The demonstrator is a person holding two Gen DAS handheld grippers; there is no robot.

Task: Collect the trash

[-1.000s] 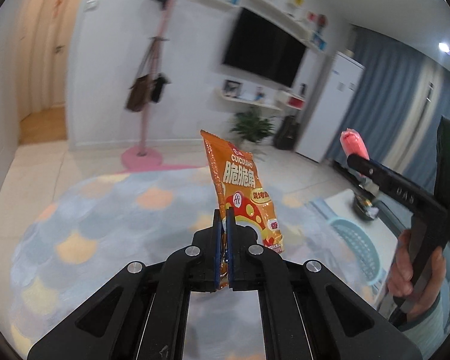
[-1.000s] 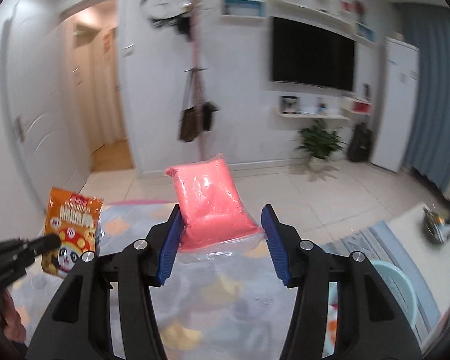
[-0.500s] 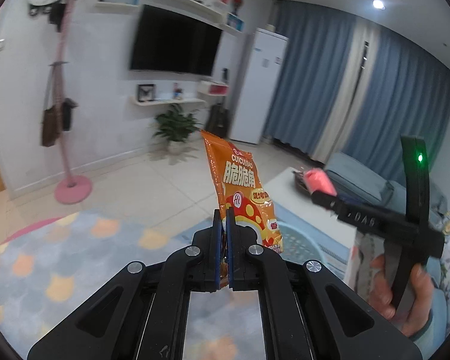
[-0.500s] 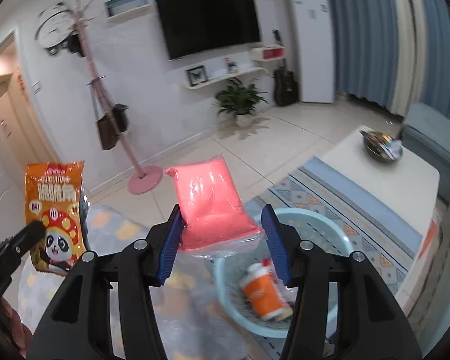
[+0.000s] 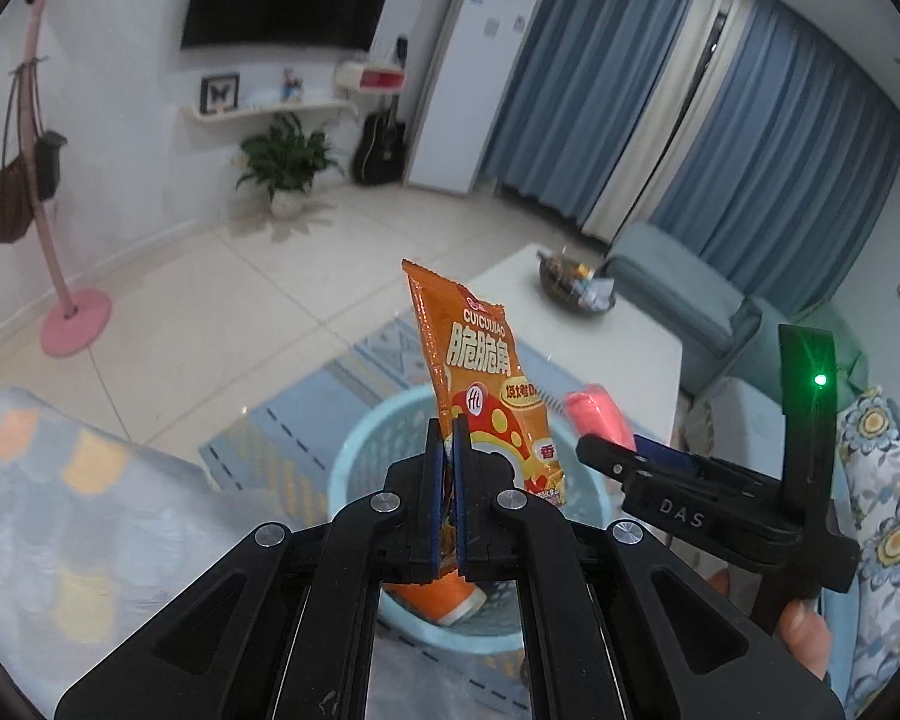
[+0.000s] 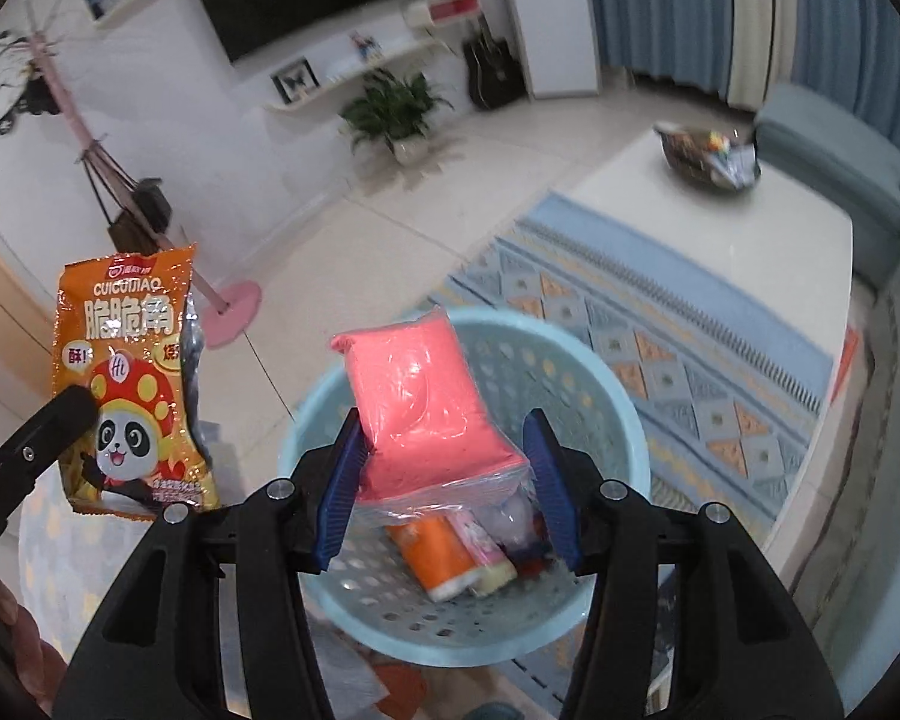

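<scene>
Basket (image 6: 624, 414) contents, orange cup (image 6: 432, 552): right view only.

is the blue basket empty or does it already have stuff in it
Not empty: the blue basket already holds an orange bottle and other small items.

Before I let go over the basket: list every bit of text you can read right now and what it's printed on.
"CUICUIJIAO": orange snack bag in the left claw.
"脆脆角": same bag, large white characters.
"Hi": same bag, red mushroom cap.
"酥!": same bag, right wrist view.
"DAS": body of the right claw.
Small print along the bag's bottom edge and top logo: too blurred.
Pink packet: no text visible.
</scene>
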